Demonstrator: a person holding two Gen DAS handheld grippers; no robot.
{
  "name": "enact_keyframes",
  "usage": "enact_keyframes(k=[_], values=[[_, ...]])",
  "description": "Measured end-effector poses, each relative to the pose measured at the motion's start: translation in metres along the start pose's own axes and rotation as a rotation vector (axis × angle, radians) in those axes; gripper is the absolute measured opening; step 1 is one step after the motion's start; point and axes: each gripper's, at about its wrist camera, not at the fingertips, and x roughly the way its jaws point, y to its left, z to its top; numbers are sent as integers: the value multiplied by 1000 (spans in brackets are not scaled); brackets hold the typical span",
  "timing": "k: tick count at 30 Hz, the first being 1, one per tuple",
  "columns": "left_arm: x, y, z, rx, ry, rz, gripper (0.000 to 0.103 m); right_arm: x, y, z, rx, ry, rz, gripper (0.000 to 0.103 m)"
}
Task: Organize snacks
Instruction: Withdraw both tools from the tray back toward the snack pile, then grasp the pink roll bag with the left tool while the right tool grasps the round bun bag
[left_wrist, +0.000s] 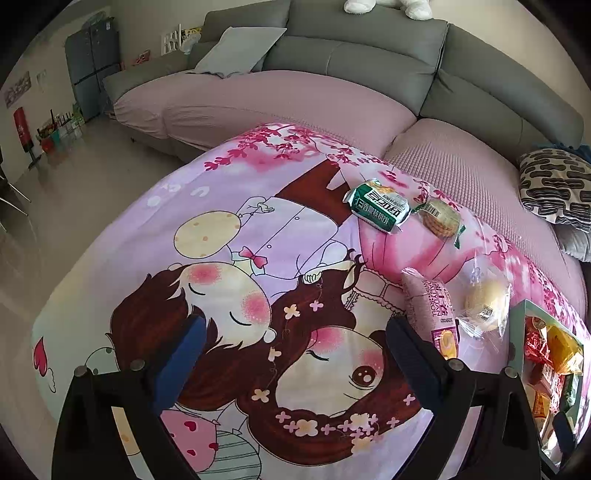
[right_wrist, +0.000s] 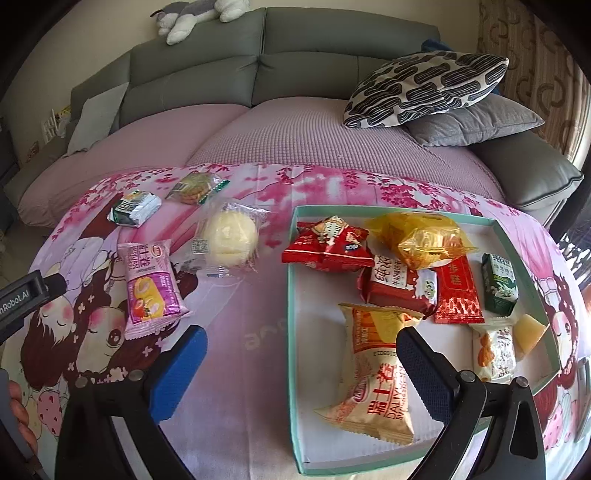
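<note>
- The left gripper (left_wrist: 295, 350) is hovering wide open, holding nothing, over the cartoon cloth (left_wrist: 207, 229).
- The right gripper (right_wrist: 303, 354) is gaping empty above the tray (right_wrist: 291, 295), near the orange roll packet (right_wrist: 373, 373).

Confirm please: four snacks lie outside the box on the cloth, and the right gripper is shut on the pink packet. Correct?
Not quite. The right gripper is open and holds nothing; the pink packet lies free on the cloth, as the right wrist view shows. Four snacks do lie outside the box.
</note>
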Motion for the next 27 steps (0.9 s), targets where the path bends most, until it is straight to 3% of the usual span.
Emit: enact_keyframes(k=[15,27], values=[[12,-29,-2,85,8,-106,98,10,18,4,-9,-16,24,103],[28,-41,-1,62,1,-163,99,24,2,15,64,17,56,103]])
